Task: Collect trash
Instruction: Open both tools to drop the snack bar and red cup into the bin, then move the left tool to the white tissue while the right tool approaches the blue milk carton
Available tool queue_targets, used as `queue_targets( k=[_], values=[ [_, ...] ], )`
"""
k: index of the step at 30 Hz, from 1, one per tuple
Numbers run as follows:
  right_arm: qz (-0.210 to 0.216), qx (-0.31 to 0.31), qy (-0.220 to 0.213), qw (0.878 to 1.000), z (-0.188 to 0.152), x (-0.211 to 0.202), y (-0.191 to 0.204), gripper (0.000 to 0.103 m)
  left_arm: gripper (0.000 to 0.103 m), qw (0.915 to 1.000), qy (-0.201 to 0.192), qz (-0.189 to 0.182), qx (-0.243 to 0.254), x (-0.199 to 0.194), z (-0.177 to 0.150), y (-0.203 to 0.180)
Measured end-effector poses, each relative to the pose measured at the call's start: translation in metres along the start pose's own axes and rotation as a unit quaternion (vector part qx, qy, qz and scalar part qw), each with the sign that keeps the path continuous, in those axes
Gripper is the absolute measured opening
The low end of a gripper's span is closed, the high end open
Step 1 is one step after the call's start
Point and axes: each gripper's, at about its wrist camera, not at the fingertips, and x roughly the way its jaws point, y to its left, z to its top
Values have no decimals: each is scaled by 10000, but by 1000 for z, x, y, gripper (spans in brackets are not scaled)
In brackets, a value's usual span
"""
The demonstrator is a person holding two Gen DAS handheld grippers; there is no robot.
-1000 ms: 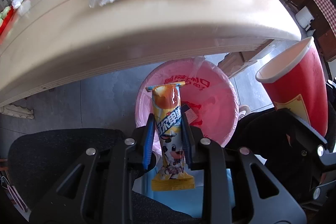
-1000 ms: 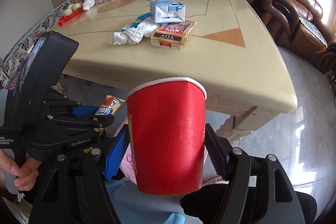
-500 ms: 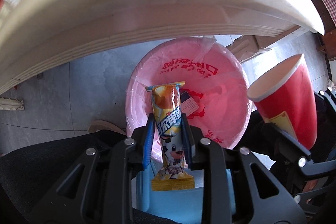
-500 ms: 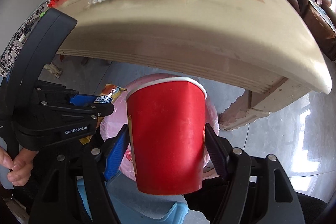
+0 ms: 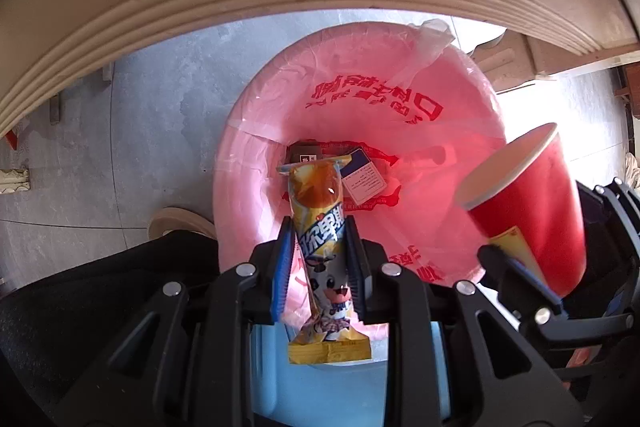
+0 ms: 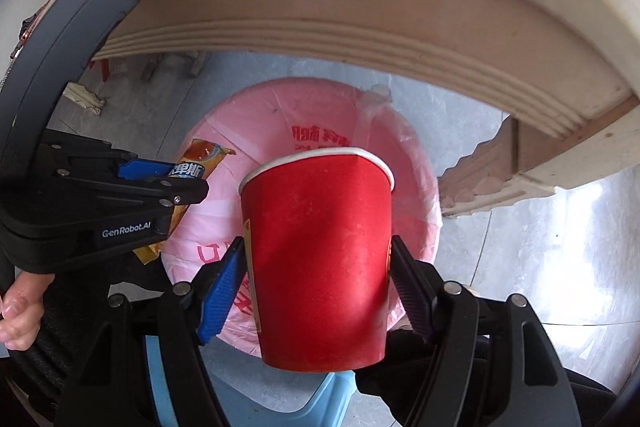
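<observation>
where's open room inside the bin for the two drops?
Pink-lined bin: the liner's far wall under the red print and the side below the red cup look bare. Crowded at the centre bottom: small boxes lie just beyond the snack wrapper.

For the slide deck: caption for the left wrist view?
Left hand-held gripper holds snack wrapper above pink-lined trash bin; red cup alongside.

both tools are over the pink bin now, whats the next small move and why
Probably open the left tool and let the snack wrapper drop. Its pads pinch the wrapper, which hangs over the mouth of the pink-lined bin below the table edge, with other trash already inside. The right tool, clamped on the red paper cup over the same bin, could release next.
</observation>
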Motion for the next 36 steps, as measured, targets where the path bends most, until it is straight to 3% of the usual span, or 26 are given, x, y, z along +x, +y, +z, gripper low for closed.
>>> queue_targets(
  k=[9, 12, 13, 16, 28, 33, 36],
  values=[
    [53, 37, 262, 9996, 1, 26, -7, 71, 26, 9998, 187, 0, 84, 17, 7, -3],
    [43, 8, 263, 9996, 4, 28, -7, 82, 52, 9997, 159, 100, 138, 17, 10, -5],
    [18, -8, 254, 9997, 5, 28, -6, 86, 54, 9997, 114, 149, 175, 16, 10, -6],
    [-17, -53, 245, 9997, 3, 27, -4, 87, 63, 9994, 58, 187, 300, 13, 11, -11],
    [-29, -145, 159, 9998, 1, 21, -1, 87, 69, 9986, -33, 392, 361, 1, 8, -12],
    [-94, -292, -55, 9995, -15, -5, 7, 87, 69, 9961, -308, 667, 496, -31, -15, -13],
    [190, -133, -230, 9995, -24, -35, 4, 87, 70, 9950, -477, 688, 549, -58, -34, -10]
  ],
)
